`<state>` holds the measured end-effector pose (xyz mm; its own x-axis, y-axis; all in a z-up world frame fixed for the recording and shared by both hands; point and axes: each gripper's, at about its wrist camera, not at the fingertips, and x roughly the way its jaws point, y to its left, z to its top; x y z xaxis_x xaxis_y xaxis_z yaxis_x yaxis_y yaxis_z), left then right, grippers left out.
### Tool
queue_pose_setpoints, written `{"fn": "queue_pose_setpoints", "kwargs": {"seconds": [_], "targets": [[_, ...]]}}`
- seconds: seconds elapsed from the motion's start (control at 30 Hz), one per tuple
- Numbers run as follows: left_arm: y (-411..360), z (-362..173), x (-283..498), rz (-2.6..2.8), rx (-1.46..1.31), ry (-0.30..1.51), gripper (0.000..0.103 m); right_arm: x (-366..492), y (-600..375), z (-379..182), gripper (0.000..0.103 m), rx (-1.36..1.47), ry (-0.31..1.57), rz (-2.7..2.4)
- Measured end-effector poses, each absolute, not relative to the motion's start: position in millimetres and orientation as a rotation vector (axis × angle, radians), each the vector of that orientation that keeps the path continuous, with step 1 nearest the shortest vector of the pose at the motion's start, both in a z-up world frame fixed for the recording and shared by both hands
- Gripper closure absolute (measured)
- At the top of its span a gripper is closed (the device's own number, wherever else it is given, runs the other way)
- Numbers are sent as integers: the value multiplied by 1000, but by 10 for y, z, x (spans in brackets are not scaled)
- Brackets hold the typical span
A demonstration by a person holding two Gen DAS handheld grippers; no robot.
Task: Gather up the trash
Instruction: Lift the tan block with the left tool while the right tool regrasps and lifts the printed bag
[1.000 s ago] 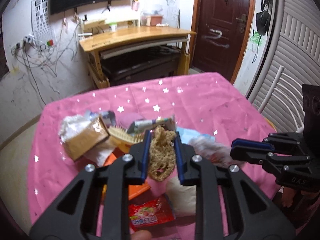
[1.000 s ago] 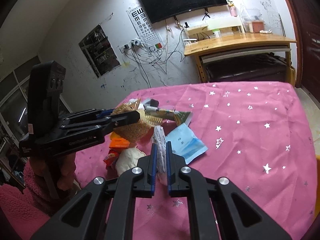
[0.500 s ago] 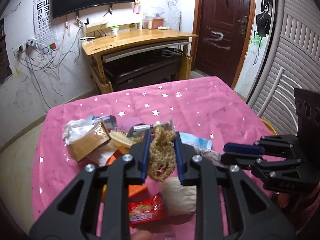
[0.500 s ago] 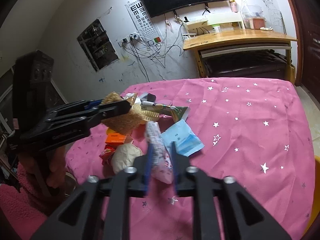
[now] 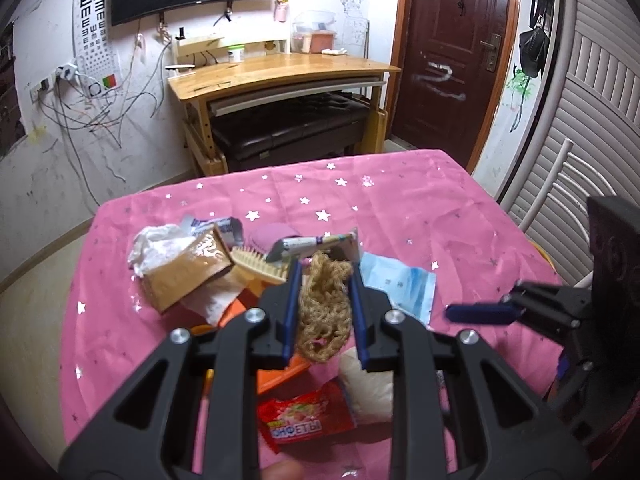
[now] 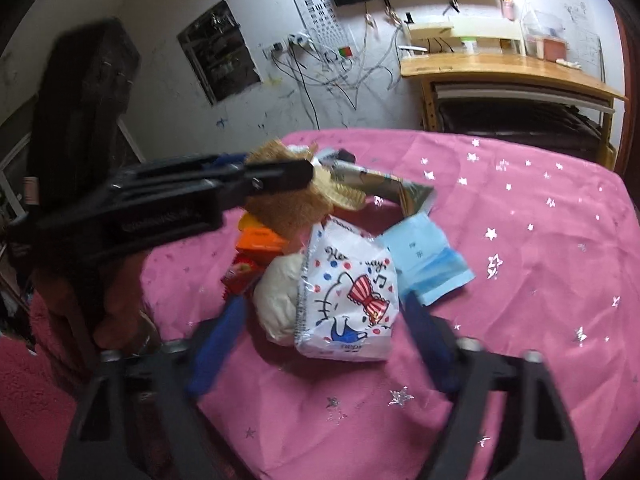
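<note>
My left gripper [image 5: 323, 308] is shut on a tan knitted scrubber [image 5: 323, 312] and holds it above the trash pile; it also shows in the right wrist view [image 6: 288, 200]. My right gripper [image 6: 324, 320] is open, its blue fingers [image 6: 216, 336] spread wide. A white cartoon-print wrapper [image 6: 348, 300] lies on the pink tablecloth [image 6: 520, 260] between them, apart from both fingers. The pile holds a blue packet [image 6: 424, 260], a cream lump [image 6: 280, 300], an orange box [image 6: 260, 240], a red candy wrapper [image 5: 304, 420], a brown packet [image 5: 184, 276] and a comb [image 5: 258, 266].
A wooden desk [image 5: 280, 72] stands against the far wall, with a dark door [image 5: 448, 52] to its right. A white chair back [image 5: 560, 184] stands at the table's right edge. The far and right parts of the tablecloth [image 5: 400, 208] carry no objects.
My right gripper has opened wide and let go of the cartoon-print wrapper, which now lies flat on the cloth. My left gripper has risen slightly with the scrubber.
</note>
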<state>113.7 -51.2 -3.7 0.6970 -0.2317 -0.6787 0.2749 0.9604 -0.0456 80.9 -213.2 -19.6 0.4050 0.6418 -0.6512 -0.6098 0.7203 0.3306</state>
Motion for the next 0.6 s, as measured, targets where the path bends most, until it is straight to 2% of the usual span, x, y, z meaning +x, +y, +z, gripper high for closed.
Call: {"fn": "queue_pose_setpoints", "kwargs": {"seconds": [0.17,0.2,0.3,0.37,0.6], "targets": [[-484,-29,1112,-281,60,743,82,857,-2172,-287,69,70,862,777],[-479,-32,1113,-282,59,744,82,857,-2184,-289,79,75,861,778],[-487,-28,1103,-286,59,743,82,859,-2218,-311,97,69,853,757],[-509,-18,1086,-291,65,741,82,846,-2282,-301,100,103,845,762],[-647,96,1083,-297,72,724,82,727,-2559,-35,100,163,756,761]]}}
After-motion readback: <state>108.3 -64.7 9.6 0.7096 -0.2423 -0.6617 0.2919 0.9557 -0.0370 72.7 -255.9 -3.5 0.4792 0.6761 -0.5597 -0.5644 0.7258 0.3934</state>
